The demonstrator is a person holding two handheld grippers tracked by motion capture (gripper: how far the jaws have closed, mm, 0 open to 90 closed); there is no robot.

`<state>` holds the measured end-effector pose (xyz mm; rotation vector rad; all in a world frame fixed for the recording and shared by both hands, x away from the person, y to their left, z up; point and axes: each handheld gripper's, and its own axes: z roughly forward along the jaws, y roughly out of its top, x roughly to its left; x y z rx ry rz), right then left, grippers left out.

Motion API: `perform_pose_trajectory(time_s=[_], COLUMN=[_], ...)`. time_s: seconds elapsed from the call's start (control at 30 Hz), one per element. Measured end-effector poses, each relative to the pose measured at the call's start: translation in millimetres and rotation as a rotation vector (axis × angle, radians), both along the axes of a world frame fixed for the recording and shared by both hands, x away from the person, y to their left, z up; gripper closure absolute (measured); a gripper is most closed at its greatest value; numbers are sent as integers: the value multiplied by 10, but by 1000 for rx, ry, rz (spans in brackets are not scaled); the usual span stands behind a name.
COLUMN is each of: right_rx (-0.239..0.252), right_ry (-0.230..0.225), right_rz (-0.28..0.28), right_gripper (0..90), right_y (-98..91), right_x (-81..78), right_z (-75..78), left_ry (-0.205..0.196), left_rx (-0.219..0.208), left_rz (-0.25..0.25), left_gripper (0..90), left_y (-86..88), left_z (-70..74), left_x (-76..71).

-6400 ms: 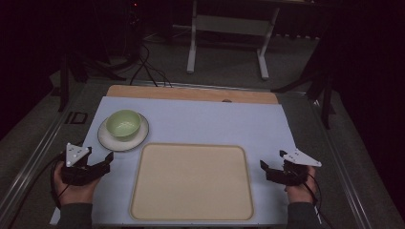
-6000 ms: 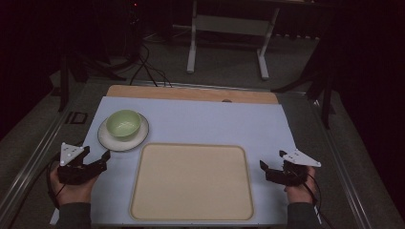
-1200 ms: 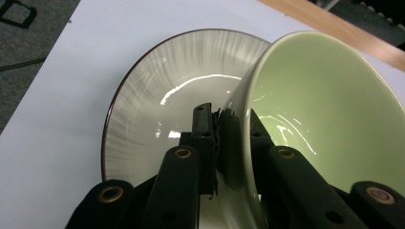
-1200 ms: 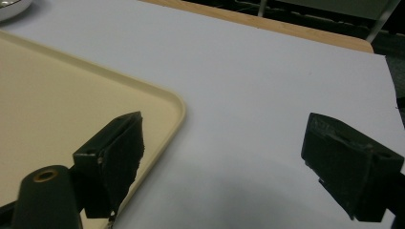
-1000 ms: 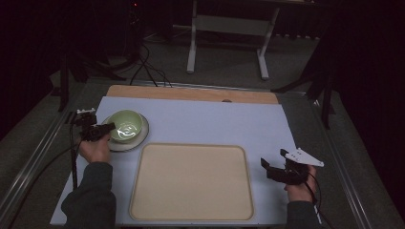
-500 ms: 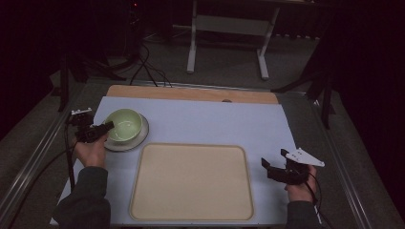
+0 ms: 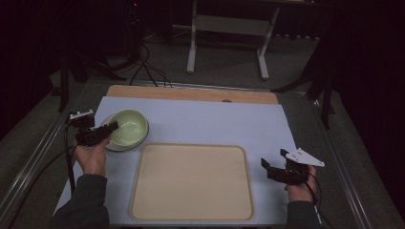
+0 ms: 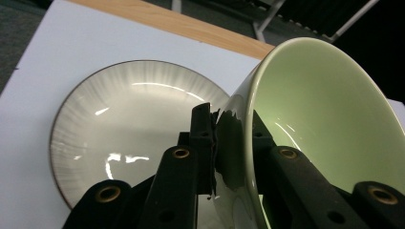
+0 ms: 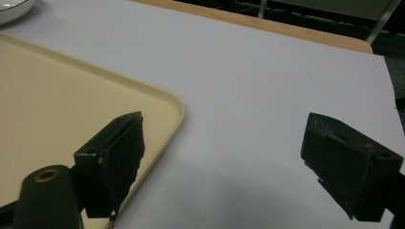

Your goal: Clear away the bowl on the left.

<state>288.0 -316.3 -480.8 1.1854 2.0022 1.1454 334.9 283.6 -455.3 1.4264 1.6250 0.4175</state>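
Note:
A pale green bowl (image 7: pixel 127 129) tilts up over a white plate (image 7: pixel 109 146) at the table's left. My left gripper (image 7: pixel 111 128) is shut on the bowl's near rim. In the left gripper view the bowl (image 8: pixel 310 129) leans to the right, its rim pinched between my jaws, one inside and one outside, and the plate (image 8: pixel 124 129) lies bare beneath it. A cream tray (image 7: pixel 191 181) lies flat in the middle of the table. My right gripper (image 7: pixel 265 168) rests open by the tray's right edge, with nothing between its fingers (image 9: pixel 114 157).
A light blue mat (image 7: pixel 215 121) covers the table, with a wooden strip (image 7: pixel 191 94) along its far edge. Cables and a metal stand (image 7: pixel 227 28) sit on the floor beyond. The tray's corner (image 9: pixel 167 107) lies close to my right gripper's left jaw.
My left gripper moved from the table's near left up to the bowl, shut on its rim, and now tips it up off the plate. The right gripper has stayed put.

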Motion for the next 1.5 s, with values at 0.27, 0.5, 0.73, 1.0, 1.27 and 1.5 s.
perform_pose_trajectory(time_s=[0.27, 0.5, 0.73, 1.0, 1.27, 1.5], right_rx=[1, -1, -1, 2, -1, -5], right_ry=[0, 1, 1, -5, -12, -17], right_rz=[0, 2, 4, 3, 8, 16], right_gripper=[143, 143, 143, 143, 143, 143], right_y=[-4, -3, -6, -20, -14, -1], right_x=[-1, -1, -1, -9, -10, -13], right_z=[1, 0, 2, 11, 21, 31], left_ry=[-31, -33, -37, -40, -33, -44], left_rx=[-29, -28, -15, -48, -68, -79], left_rz=[-25, -40, -42, -71, -90, -131], left_gripper=[800, 798, 797, 794, 789, 784], left_y=[-90, -144, -189, -255, -314, -415], left_z=[37, -39, -72, -80, -86, -54], left_x=[-110, -188, -266, -305, -355, -406])
